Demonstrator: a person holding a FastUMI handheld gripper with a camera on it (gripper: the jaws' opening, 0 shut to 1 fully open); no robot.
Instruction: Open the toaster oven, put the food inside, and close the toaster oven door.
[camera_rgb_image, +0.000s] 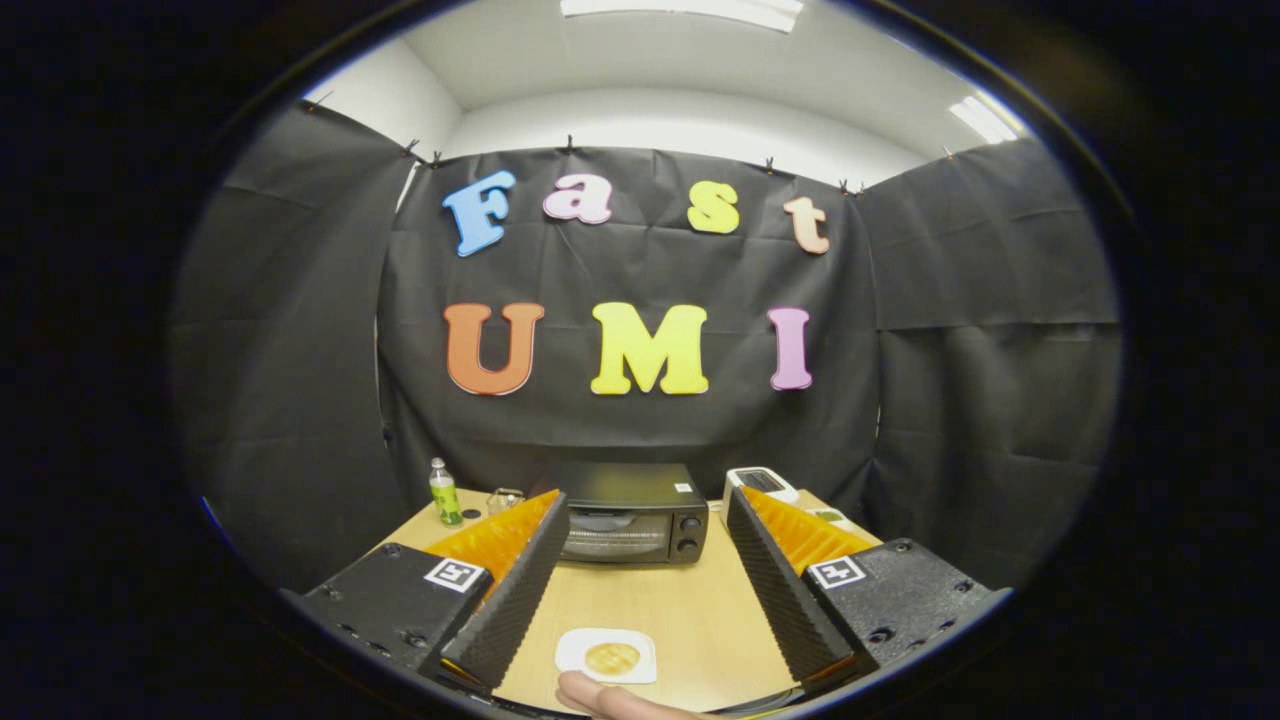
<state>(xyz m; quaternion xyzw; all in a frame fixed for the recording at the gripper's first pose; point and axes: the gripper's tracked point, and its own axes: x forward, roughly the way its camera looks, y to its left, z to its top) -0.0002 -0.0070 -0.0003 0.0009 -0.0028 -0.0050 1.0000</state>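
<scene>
Black cloth walled the booth on three sides, and a pale wooden table carried the whole setup.

Black toaster oven with a glass-fronted door stood at the far middle of the table, beyond the fingertips. Door appeared closed, upright against the oven front; two dark round knobs sat on the oven's right side. Interior too dim and small to tell more than a rack behind the glass.

Food: a round golden-brown flat piece, pancake- or cracker-like, lay on a small white square plate. Plate rested on the near part of the table, between the two fingers and well apart from the oven. A person's fingertip showed just beside the plate's near edge; contact with the plate could not be told.

Gripper: fingers spread wide, holding nothing, touching neither plate nor oven. Fingertips flanked the oven as seen from the camera.

Further out: small clear bottle with green label and white cap at the far left of the table, a small clear glass object beside it, and a white flat device with a dark panel to the oven's right.

Judgement on progress: none of the three steps looked done. Door unopened, food outside on its plate. Remaining: open door, load food, close door.
</scene>
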